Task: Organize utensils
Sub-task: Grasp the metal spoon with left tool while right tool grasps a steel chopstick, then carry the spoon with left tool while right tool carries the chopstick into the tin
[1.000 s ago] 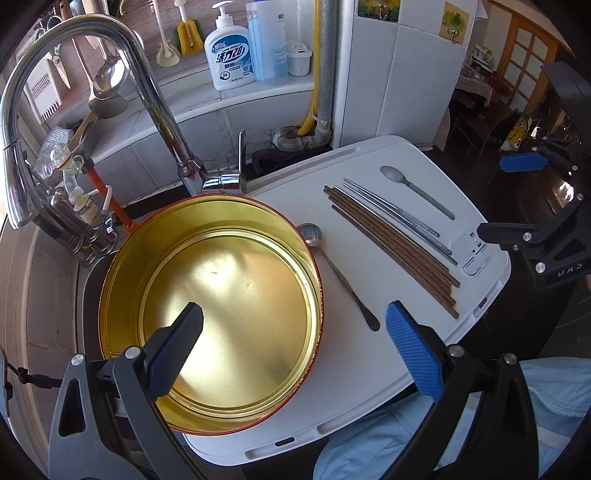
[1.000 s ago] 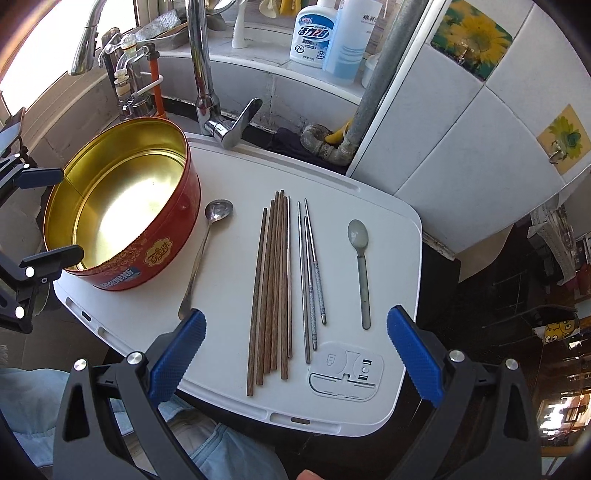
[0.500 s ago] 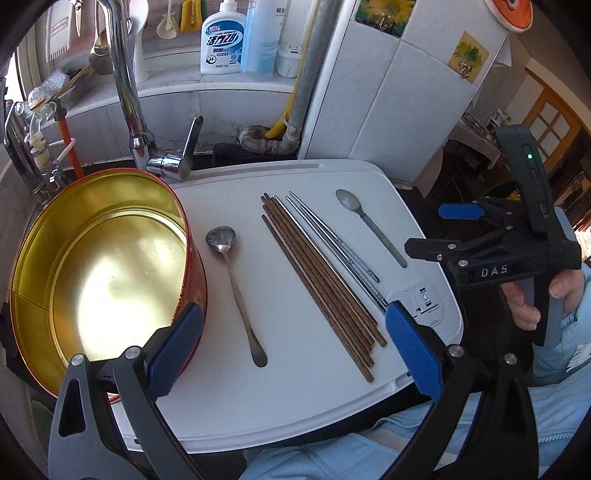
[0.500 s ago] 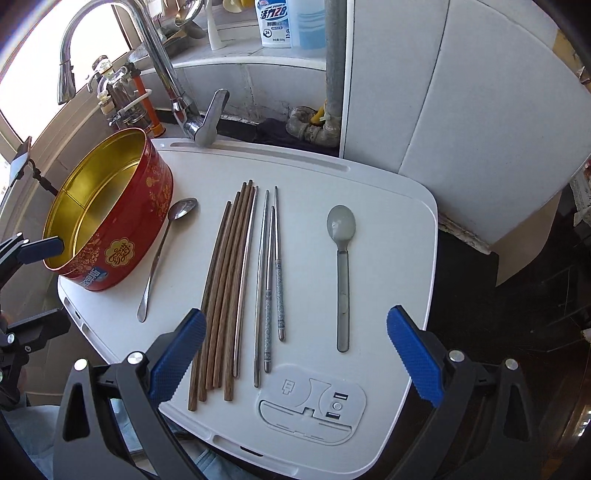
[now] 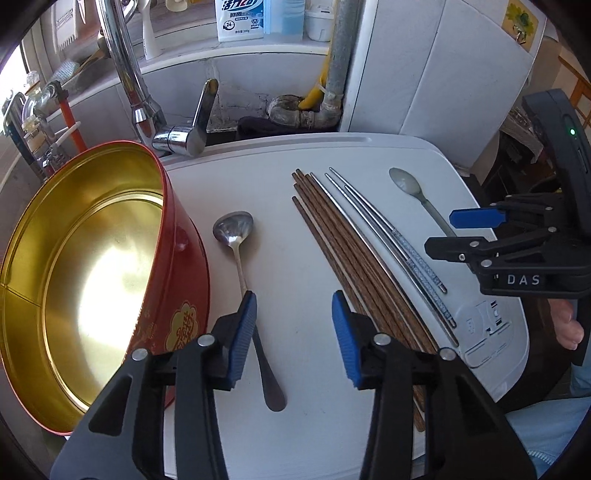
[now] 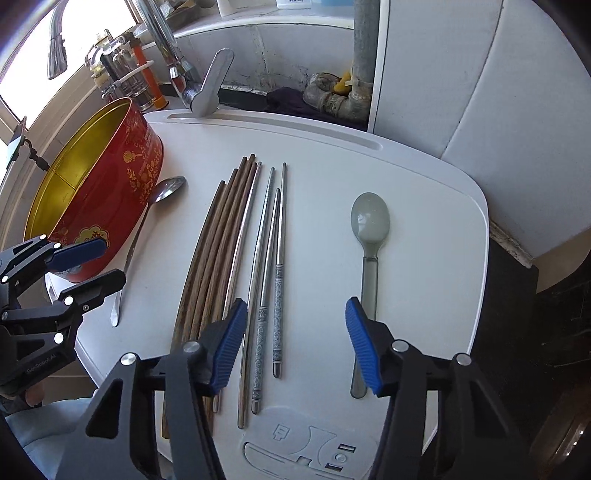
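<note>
On the white board [image 5: 280,177] lie a steel spoon [image 5: 236,236], a bundle of brown wooden chopsticks [image 5: 347,254], metal chopsticks [image 5: 399,243] and a grey spoon [image 5: 410,186]. My left gripper [image 5: 293,336] is open and empty, low over the steel spoon's handle. My right gripper [image 6: 295,341] is open and empty, low over the metal chopsticks [image 6: 269,266], with the grey spoon [image 6: 369,229] by its right finger and the wooden chopsticks [image 6: 210,258] to its left. A red tin with a gold inside [image 5: 173,258] stands at the board's left.
A chrome tap [image 5: 125,74] and its lever [image 5: 201,114] rise behind the tin. Soap bottles [image 5: 240,18] stand on the back ledge. A grey pipe [image 5: 340,55] and white tiled wall stand behind the board. The board's right edge drops off to a dark floor [image 6: 524,332].
Both grippers have moved down and closer to the board and their jaws have narrowed. The left one swung from over the tin to the steel spoon.
</note>
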A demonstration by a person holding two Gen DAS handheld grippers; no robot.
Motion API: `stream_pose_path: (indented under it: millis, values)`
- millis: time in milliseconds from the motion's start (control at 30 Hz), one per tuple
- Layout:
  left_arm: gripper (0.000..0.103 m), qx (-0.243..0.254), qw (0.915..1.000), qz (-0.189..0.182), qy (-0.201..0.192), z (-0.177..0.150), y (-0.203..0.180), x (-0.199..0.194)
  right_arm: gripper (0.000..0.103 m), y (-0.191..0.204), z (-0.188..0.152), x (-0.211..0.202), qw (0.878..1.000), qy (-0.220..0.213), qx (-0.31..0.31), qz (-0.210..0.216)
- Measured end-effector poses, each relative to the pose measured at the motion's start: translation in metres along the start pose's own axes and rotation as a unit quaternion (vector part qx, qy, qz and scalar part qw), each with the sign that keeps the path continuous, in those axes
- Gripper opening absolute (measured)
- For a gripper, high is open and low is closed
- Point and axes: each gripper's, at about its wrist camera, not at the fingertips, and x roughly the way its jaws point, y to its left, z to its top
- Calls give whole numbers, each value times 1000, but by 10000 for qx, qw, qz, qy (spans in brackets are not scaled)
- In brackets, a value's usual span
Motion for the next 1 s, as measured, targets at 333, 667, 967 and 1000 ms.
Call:
stream_pose_path:
  millis: [333, 667, 967, 1000]
  values:
    - [42, 191, 9982, 571, -23, -4, -2, 15, 29, 8, 4, 19, 9994, -3, -247, -235]
    - [42, -148, 9987, 446, 207, -19, 7, 34, 25, 17, -2, 24, 9983, -106, -475, -316]
    - [6, -696, 9973, -18, 236, -20, 21, 31, 6, 12, -13, 18, 9994, -228, -11, -261]
    - [6, -748, 9969, -34, 220, -21, 22, 29, 6, 14, -14, 14, 9992, -273, -5, -303]
